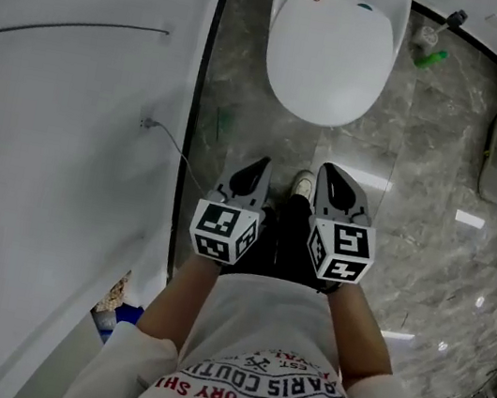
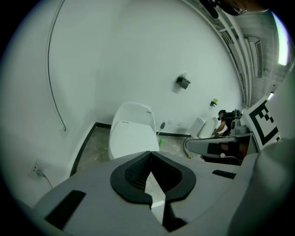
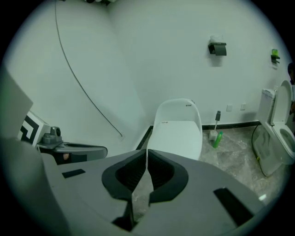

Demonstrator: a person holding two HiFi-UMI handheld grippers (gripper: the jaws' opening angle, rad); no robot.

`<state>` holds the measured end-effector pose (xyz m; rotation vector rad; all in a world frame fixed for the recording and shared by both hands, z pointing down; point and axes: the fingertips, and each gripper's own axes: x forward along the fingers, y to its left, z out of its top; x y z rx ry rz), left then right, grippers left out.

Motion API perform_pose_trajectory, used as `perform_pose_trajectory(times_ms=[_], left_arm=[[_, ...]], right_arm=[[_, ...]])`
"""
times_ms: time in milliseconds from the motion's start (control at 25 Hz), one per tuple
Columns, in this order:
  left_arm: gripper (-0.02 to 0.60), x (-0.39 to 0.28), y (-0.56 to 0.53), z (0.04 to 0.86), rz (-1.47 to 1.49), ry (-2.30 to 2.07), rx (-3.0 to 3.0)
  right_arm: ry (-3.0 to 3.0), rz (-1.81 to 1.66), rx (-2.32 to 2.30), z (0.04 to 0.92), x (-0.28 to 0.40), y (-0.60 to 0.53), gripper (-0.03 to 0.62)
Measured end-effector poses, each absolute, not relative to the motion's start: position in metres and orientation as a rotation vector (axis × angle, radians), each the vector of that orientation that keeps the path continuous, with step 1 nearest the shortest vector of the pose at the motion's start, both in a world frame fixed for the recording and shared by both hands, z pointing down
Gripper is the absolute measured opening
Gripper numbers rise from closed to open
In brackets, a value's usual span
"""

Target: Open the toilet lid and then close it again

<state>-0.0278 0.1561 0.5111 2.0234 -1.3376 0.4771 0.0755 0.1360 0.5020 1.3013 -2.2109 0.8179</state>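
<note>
Okay, toilet lid (image 1: 328,60) is down, straight ahead of us at the far wall (image 1: 73,115), well apart from both tools. Left hand-held gripper (image 1: 259,167) and right hand-held gripper (image 1: 329,173) each have jaws together and grip nothing. Lid's long axis runs away from us: hinge at the far end, front lip nearest. We judge the right one slightly closer to its centreline. Lid covers the bowl, so we can't see inside.
</note>
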Motion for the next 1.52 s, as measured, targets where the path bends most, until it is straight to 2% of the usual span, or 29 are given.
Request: perform_pose_trajectory(times_ms=[240,360,480,600,680,840,960,1000,1240,1320,1400,1520], left_arm=[[0.008,-0.035,0.126,0.636,0.758,-1.265,2.066],[0.009,-0.031,0.125,0.695,0.780,-1.167,2.068],[0.025,-0.025,0.119,0.741,0.827,-1.094,2.105],[0.035,-0.022,0.101,0.772,1.093,-1.081,2.348],[0.071,-0.017,0.090,0.786,1.275,-1.031,2.516],[0.104,-0.010,0.072,0.809,1.528,-0.943,2.715],[0.126,-0.002,0.064,0.820,1.717,-0.877,2.832],[0.130,0.001,0.063,0.822,1.766,-0.857,2.863],[0.151,0.011,0.063,0.830,1.986,-0.806,2.996],[0.156,0.012,0.064,0.831,2.008,-0.803,2.993],[0.193,0.015,0.064,0.834,2.001,-0.803,2.978],[0.194,0.016,0.061,0.837,2.003,-0.834,2.968]], right_arm=[[-2.072,0.759,1.224,0.626,0.076,0.112,0.015],[-2.037,0.672,1.170,0.680,0.075,0.106,0.015],[-2.016,0.484,1.101,0.723,0.074,0.099,0.016],[-1.988,0.180,0.993,0.756,0.073,0.090,0.017],[-1.950,-0.026,0.894,0.773,0.071,0.087,0.017],[-1.875,-0.271,0.748,0.804,0.073,0.081,0.018],[-1.825,-0.369,0.662,0.822,0.073,0.076,0.098],[-1.814,-0.395,0.642,0.826,0.071,0.075,0.099],[-1.762,-0.599,0.556,0.837,0.061,0.073,0.104],[-1.753,-0.634,0.537,0.841,0.059,0.072,0.104],[-1.754,-0.650,0.530,0.841,0.057,0.071,0.104],[-1.759,-0.666,0.532,0.838,0.055,0.071,0.113]])
